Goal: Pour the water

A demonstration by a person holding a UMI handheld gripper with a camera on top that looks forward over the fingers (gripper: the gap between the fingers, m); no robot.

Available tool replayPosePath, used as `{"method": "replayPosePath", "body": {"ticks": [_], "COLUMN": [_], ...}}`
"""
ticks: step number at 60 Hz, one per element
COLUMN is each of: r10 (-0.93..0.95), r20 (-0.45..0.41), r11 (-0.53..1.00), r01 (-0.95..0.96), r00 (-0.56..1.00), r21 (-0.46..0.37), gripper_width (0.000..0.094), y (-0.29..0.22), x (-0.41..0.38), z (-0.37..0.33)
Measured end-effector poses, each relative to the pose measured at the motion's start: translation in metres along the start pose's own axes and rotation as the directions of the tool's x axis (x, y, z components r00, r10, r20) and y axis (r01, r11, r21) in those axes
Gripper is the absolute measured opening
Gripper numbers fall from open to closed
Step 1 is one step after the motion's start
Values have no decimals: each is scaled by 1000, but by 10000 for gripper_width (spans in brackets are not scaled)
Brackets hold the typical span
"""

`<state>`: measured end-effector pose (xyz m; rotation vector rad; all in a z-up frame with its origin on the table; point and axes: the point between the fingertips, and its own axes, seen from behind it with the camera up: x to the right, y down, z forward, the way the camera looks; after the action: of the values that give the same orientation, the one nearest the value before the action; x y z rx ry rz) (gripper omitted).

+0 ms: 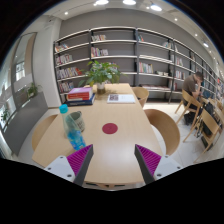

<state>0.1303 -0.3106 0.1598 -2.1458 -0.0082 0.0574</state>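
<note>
The claw (112, 160) gapes wide, empty, the bottle (73, 128) just beyond its left finger.

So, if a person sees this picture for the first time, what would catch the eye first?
Probably the clear bottle with a blue cap, standing on the wooden table just ahead of the gripper's open fingers, toward the left one. Next, the red round coaster at the table's middle, and beyond it the green potted plant before the bookshelves.
</note>
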Motion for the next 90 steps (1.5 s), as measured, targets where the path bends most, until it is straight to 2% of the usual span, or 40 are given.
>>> {"method": "replayPosePath", "body": {"ticks": [7,10,16,23,30,36,44,51,61,71,83,90], "r10": [-22,-30,-37,-17,-20,-32,-36,-39,-50,-79,-291,-513], "r20": [46,57,79,19,-19,-29,-34,-60,-100,-104,-192,-283], "r11": [1000,999,993,985,979,963,948,930,928,934,926,834], "r01": [22,28,28,13,24,39,45,58,83,110,327,549], "r00": [999,998,996,1000,1000,999,999,997,994,991,937,810], "r21": [10,36,111,173,200,266,316,363,364,339,189,58], "gripper_width": [853,857,860,857,843,769,567,501,396,394,393,393], "y": [5,20,7,-3,-5,-23,-31,-34,-35,-36,-46,-65], "x": [-52,-93,-127,-142,-152,-158,-156,-155,-156,-159,-122,-82], "z": [10,32,57,97,132,153,174,178,176,180,186,194]}}
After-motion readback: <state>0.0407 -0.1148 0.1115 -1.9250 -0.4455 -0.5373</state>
